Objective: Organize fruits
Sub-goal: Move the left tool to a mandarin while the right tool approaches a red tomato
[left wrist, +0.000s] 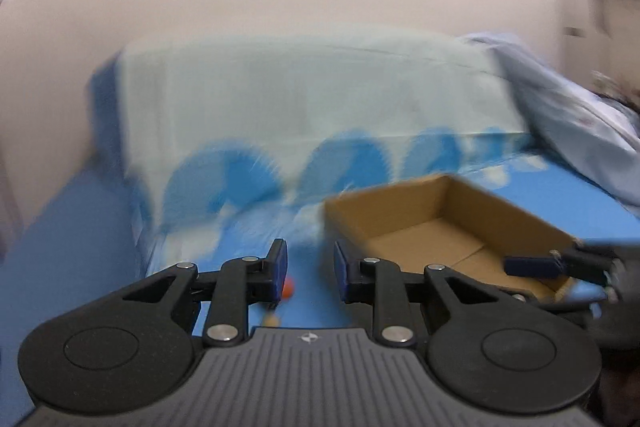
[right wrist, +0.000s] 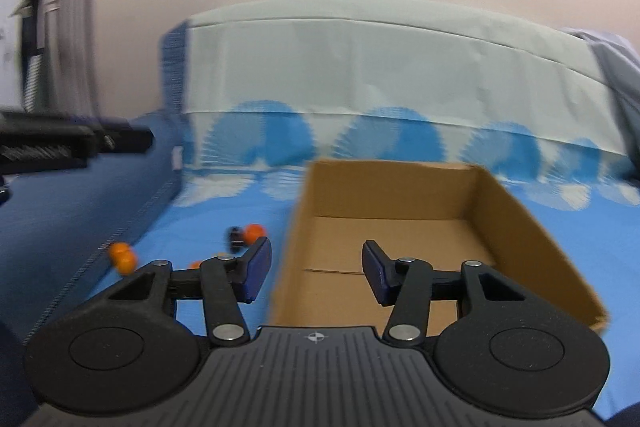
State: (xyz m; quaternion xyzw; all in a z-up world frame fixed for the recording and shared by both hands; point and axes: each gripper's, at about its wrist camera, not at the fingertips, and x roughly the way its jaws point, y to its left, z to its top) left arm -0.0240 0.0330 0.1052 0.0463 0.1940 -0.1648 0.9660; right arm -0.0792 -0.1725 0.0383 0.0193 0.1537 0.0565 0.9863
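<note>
Both views are pretty motion-blurred, so take the fine detail with a grain of salt. The left gripper (left wrist: pixel 310 269) has its fingers spread with nothing between them, hanging over a blue patterned bedsheet (left wrist: pixel 80 227). Just below and between its fingertips you can catch a small orange fruit (left wrist: pixel 287 287) lying on the sheet, and a paler blurry bit under it that I can't identify. Off to the right of that claw sits an open cardboard box (left wrist: pixel 440 219), nothing visible inside it from here, and the other gripper pokes in over the box's near right corner.

The right gripper (right wrist: pixel 317 271) is spread wide too, holding nothing. Its right finger is over the inside of the cardboard box (right wrist: pixel 400 195), its left finger over the sheet just outside the box's left wall. To the left of that claw a few small orange fruits (right wrist: pixel 123 258) lie scattered on the sheet, one orange fruit (right wrist: pixel 254 231) right beyond the left fingertip beside some dark blurry thing. A folded pale blanket (right wrist: pixel 360 67) sits behind the box.
</note>
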